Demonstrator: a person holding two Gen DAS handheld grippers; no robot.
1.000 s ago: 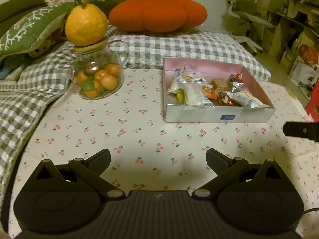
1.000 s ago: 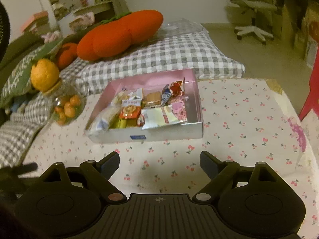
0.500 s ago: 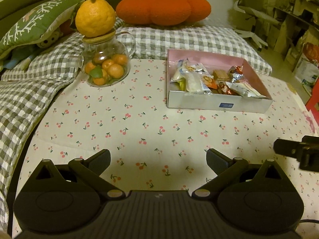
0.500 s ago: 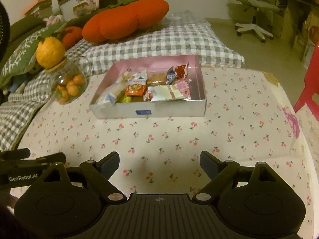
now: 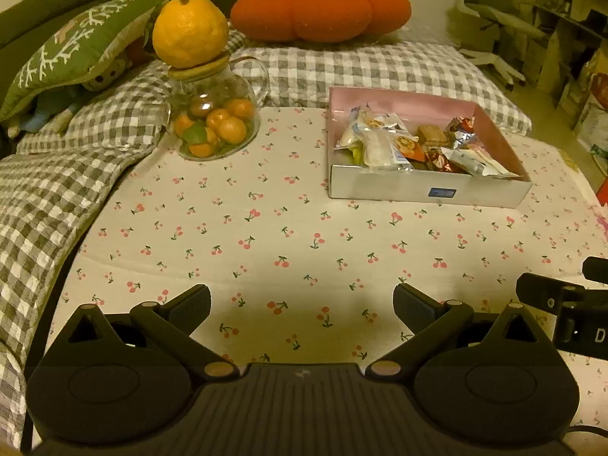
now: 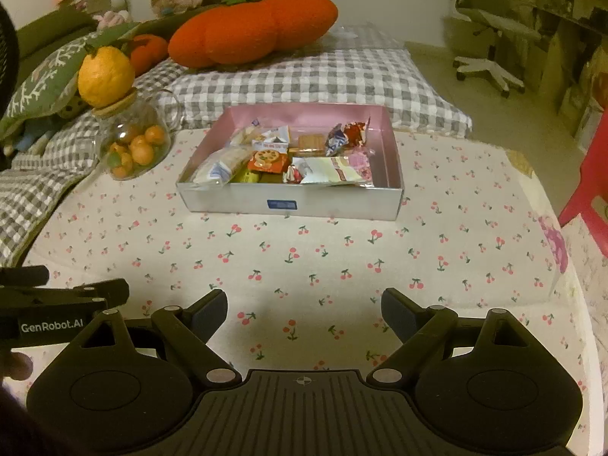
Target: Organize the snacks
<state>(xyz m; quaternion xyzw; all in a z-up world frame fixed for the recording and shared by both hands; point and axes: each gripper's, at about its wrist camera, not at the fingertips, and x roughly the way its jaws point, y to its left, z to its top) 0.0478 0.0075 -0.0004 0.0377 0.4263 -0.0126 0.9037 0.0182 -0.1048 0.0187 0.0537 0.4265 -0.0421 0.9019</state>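
A shallow silver box with a pink inside sits on the cherry-print cloth and holds several wrapped snacks. My left gripper hovers open over bare cloth, well short of the box and to its left. My right gripper is also open and empty, a good distance in front of the box. Each gripper shows at the edge of the other's view: the right gripper at the right edge of the left wrist view, the left gripper at the left edge of the right wrist view.
A glass jar of small oranges with a big yellow citrus on its lid stands left of the box. Grey checked cushions and an orange pumpkin pillow lie behind. A red stool is at the right.
Both grippers have drawn back from the box, which looks smaller and farther than a second ago. More bare cloth lies ahead of the fingers. Both stayed open.
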